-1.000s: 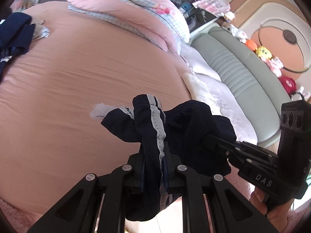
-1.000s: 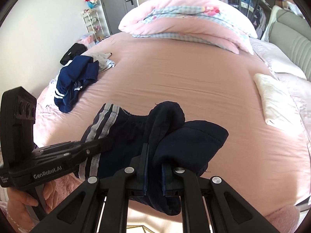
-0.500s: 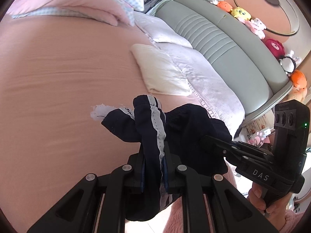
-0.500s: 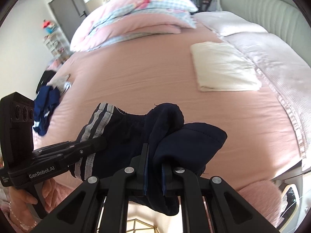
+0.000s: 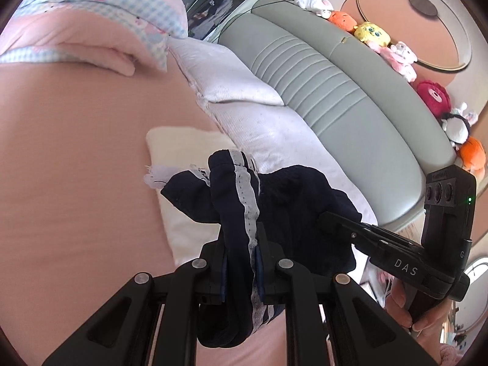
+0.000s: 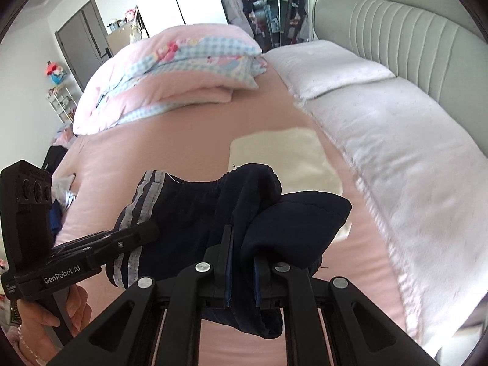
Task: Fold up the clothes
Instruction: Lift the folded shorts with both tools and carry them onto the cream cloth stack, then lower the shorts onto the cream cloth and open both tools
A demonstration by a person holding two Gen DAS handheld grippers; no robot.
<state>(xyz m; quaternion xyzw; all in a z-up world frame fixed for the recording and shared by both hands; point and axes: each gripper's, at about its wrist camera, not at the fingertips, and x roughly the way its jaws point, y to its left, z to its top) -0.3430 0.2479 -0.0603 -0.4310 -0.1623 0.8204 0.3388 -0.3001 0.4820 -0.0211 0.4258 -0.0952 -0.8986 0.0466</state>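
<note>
both my left claw (image 5: 241, 262) and right claw (image 6: 242, 262) pinch the navy shorts (image 6: 195, 213), bunched between them over the bed (image 6: 170, 140), likely for stacking on the cream folded cloth (image 6: 283, 149).

A home bedroom: a wide bed with a pink sheet (image 6: 170, 152), a folded pink-and-blue checked quilt (image 6: 170, 70) at eleven o'clock, a padded grey-green headboard (image 5: 329, 91) at two o'clock, plush toys (image 5: 370, 32) along it.
</note>
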